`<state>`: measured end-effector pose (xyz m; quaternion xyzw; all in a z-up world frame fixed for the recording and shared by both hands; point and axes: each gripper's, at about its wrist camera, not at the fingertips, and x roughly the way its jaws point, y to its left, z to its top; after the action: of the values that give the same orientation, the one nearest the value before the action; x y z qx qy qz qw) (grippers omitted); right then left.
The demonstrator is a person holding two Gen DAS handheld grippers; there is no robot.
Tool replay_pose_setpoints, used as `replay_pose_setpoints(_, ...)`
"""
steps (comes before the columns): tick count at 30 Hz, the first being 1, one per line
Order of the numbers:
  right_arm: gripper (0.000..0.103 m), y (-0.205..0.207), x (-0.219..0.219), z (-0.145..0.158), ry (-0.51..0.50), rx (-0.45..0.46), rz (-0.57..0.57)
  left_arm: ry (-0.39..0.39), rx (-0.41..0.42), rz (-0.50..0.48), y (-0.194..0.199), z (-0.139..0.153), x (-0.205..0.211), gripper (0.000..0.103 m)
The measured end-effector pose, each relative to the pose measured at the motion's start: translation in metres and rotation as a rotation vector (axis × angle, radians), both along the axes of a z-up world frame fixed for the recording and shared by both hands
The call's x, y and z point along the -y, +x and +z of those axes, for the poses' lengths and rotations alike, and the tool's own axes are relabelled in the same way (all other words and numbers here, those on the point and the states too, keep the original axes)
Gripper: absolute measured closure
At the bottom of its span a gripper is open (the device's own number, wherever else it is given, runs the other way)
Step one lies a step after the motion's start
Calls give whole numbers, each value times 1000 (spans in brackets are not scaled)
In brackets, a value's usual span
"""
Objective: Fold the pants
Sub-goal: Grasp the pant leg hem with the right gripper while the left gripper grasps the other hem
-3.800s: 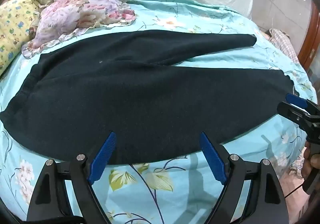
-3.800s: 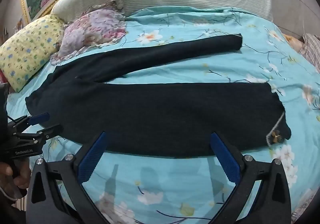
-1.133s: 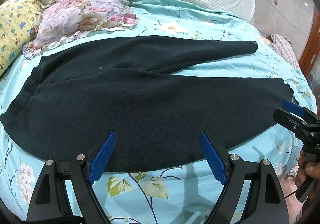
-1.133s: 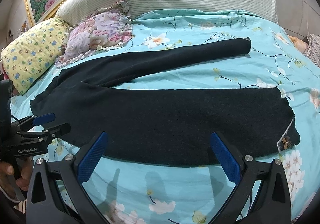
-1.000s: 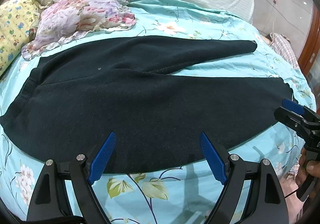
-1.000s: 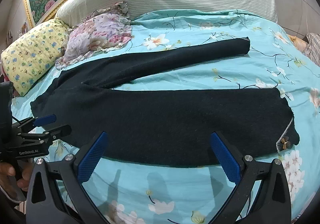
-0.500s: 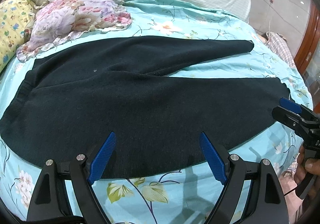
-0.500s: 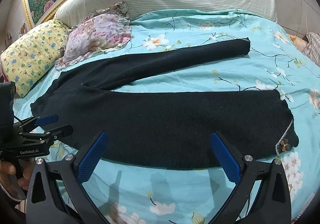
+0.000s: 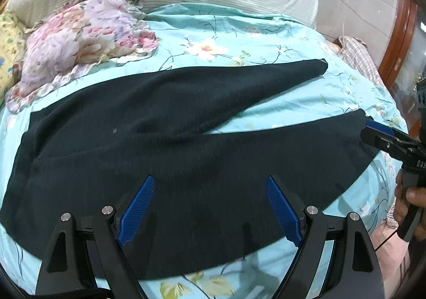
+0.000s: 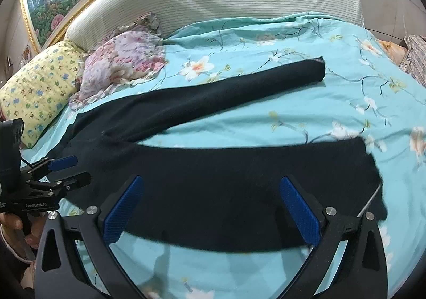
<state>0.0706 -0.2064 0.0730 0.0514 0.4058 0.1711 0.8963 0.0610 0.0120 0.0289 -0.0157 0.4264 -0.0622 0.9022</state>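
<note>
Dark knit pants (image 9: pixel 186 160) on floral bed (image 9: pixel 266 40): soft, limp; left gripper (image 9: pixel 210 205), right gripper (image 10: pixel 210 208), jaws spread, should pinch near-leg edge.

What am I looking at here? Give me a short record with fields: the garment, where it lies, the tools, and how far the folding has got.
garment: dark pants, spread flat, legs apart in a V
surface: bed with turquoise floral cover
nearby: floral pillow, yellow pillow
left gripper: open, over the near leg
right gripper: open, over the near leg
progress: no fold made yet
</note>
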Motion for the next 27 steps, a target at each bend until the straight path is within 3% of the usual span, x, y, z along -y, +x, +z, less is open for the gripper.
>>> replay_pose_setpoints(15, 1, 81, 45, 14, 47, -35, -63, -2, -37, -122, 92, 17, -6, 17)
replay_pose_setpoints(21, 1, 116, 60, 15, 48, -62, -92, 1, -72, -145, 140, 13, -7, 17)
replay_pose_setpoints(27, 1, 148, 73, 9, 29, -102, -138, 24, -91, -237, 183, 5, 2, 17)
